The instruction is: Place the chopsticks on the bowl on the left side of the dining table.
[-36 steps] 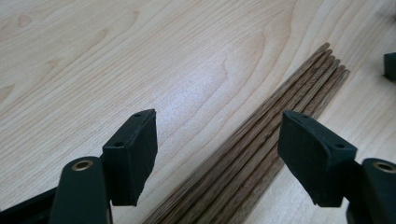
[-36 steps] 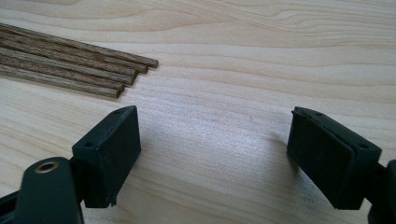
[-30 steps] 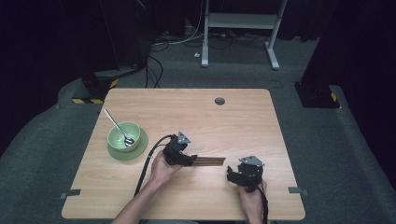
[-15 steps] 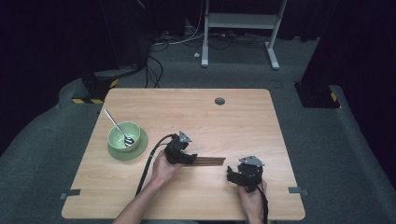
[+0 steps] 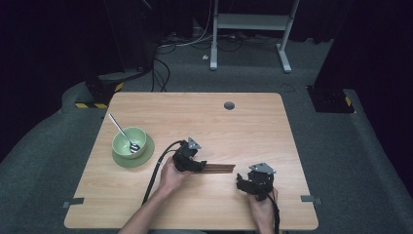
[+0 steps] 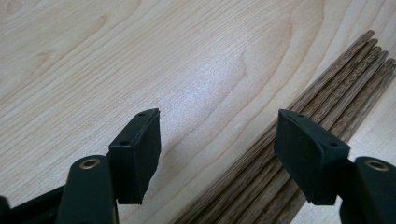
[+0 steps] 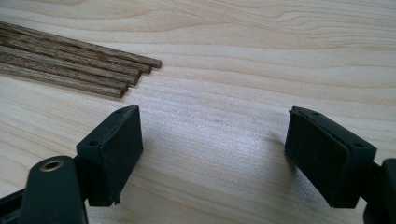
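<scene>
bundle of thin dark brown wooden sticks (image 6: 322, 116) lies on the light wooden counter (image 5: 253, 126), its near end hidden under the left gripper (image 6: 217, 140), fingers wide. right gripper (image 7: 212, 144) is wide too, empty. nothing moved since before.

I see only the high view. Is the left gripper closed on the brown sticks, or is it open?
Observer: Open. The left gripper has its jaws wide apart. The wooden sticks lie off centre, close to one jaw.
Operator: And the right gripper?
Observer: The right gripper is open too, with bare table between its jaws. The stick ends lie ahead of it, to one side.
Operator: Are these ends aligned?
Observer: No, they are staggered; some sticks reach farther than others.
</scene>
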### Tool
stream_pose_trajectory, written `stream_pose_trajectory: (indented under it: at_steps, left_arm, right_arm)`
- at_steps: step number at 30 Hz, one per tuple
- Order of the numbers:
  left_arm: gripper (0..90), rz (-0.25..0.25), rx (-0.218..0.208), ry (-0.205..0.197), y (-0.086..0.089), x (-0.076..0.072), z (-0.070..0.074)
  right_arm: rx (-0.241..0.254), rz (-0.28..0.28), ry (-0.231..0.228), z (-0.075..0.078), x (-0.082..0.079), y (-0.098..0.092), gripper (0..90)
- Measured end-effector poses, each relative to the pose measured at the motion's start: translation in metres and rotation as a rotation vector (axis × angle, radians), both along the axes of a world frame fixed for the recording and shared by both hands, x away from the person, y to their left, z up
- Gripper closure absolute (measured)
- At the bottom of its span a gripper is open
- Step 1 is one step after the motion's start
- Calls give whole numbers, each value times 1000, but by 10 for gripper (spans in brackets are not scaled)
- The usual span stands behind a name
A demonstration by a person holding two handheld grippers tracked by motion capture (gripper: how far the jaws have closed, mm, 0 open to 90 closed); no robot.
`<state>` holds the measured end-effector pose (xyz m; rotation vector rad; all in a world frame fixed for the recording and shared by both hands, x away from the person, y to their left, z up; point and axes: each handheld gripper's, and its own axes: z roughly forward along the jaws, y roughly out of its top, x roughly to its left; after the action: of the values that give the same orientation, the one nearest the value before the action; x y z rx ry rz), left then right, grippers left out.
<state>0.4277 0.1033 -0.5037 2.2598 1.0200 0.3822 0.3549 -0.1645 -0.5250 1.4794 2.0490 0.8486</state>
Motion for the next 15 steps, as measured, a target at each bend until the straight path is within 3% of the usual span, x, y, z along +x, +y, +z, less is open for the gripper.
stream_pose_trajectory:
  at_steps: [15]
  left_arm:
    - [319, 15, 14, 4, 6, 3, -2]
  right_arm:
    - [0, 0, 0, 0, 0, 0, 183]
